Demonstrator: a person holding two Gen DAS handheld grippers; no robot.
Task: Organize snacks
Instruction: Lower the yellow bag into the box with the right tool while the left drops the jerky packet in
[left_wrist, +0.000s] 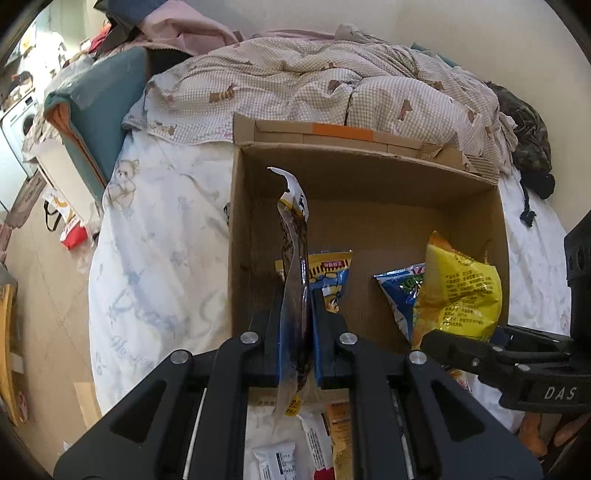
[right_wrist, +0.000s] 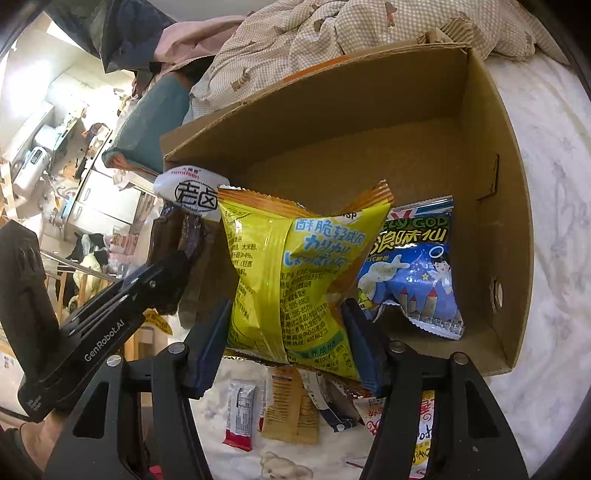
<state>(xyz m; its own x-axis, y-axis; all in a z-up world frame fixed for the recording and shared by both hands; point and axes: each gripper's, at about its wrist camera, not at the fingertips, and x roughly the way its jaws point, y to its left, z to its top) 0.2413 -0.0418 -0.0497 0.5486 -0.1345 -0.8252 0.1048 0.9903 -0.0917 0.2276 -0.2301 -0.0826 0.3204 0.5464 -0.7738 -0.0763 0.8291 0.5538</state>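
Holding, left: the left gripper (left_wrist: 295, 310) is clamped on a flat clear-and-dark vacuum-sealed snack pouch with a white top tab (left_wrist: 293, 266), which stands on edge between the blue pads (left_wrist: 325, 343)
Holding, right: the right gripper (right_wrist: 288, 332) is clamped on a puffy yellow chip bag with orange crimped ends (right_wrist: 291, 273), squeezed at its lower half
Left pose: fingers point forward over the near left part of the open brown cardboard box (left_wrist: 369, 221); the pouch rises above the near wall
Right pose: fingers reach to the box's near wall, the yellow bag tilted up in front of the opening
Grippers together: side by side, the left one just left of the yellow bag in the right wrist view
Inside box: a blue puffed-snack bag with a cartoon figure (right_wrist: 413, 273) lies against the right side; a small blue-and-yellow snack packet (left_wrist: 332, 273) lies behind the left fingers
Open room: bare cardboard floor in the far half of the box
Edges: back flap upright against the checked quilt (left_wrist: 295, 81); side walls close on both sides
Outside box: small flat snack packets (right_wrist: 280, 406) lie on the white bedsheet (left_wrist: 155, 258) below the grippers
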